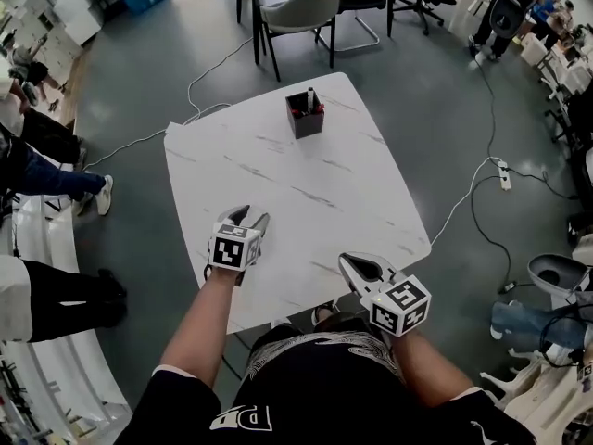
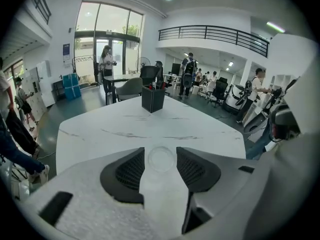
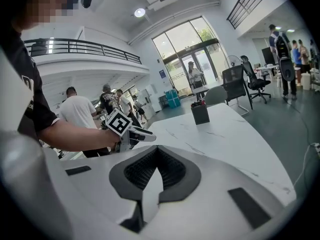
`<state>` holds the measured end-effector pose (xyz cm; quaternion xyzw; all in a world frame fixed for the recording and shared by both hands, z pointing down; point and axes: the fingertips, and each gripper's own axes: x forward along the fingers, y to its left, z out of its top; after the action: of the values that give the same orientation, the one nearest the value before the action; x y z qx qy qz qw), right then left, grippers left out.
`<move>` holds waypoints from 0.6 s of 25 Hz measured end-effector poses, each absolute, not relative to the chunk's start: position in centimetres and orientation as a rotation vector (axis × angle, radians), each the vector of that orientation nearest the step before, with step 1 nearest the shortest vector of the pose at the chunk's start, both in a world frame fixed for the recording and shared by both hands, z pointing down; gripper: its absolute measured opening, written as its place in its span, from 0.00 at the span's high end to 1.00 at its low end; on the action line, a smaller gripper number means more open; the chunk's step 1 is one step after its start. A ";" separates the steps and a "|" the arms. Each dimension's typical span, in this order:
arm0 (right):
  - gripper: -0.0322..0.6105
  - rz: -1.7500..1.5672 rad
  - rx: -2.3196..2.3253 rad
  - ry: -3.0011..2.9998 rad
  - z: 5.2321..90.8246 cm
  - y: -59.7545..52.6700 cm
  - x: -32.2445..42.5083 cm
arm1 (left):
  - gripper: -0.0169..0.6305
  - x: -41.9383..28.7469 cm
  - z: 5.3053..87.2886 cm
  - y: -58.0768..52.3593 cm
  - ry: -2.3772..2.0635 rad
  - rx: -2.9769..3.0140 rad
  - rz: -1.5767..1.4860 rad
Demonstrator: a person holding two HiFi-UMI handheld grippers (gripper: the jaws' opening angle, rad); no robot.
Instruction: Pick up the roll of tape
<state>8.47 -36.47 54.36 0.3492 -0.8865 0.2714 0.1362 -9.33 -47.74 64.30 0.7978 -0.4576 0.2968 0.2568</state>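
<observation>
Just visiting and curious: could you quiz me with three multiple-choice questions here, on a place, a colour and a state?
1. Where is the roll of tape? A on a chair; B between the fingers of the left gripper; C on the floor.
2. What colour is the pen holder? A black; B white; C blue.
3. The fingers of the right gripper are: A wide apart; B together; C around a pen.
Answers: B, clear ring sits between them; A, its walls are black; B, their tips meet.

Head cam looks steeply down on white table; both gripper cams low nr its near edge, facing across to black holder
</observation>
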 end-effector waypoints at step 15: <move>0.95 0.656 0.933 -2.625 50.7 -27.5 0.6 | 0.65 -14.2 55.9 -31.7 -1.239 2.226 0.533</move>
<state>0.64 -27.54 50.73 0.3228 -0.9083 0.2268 0.1394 -14.23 -31.74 55.89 0.8243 -0.4590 0.1975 0.2662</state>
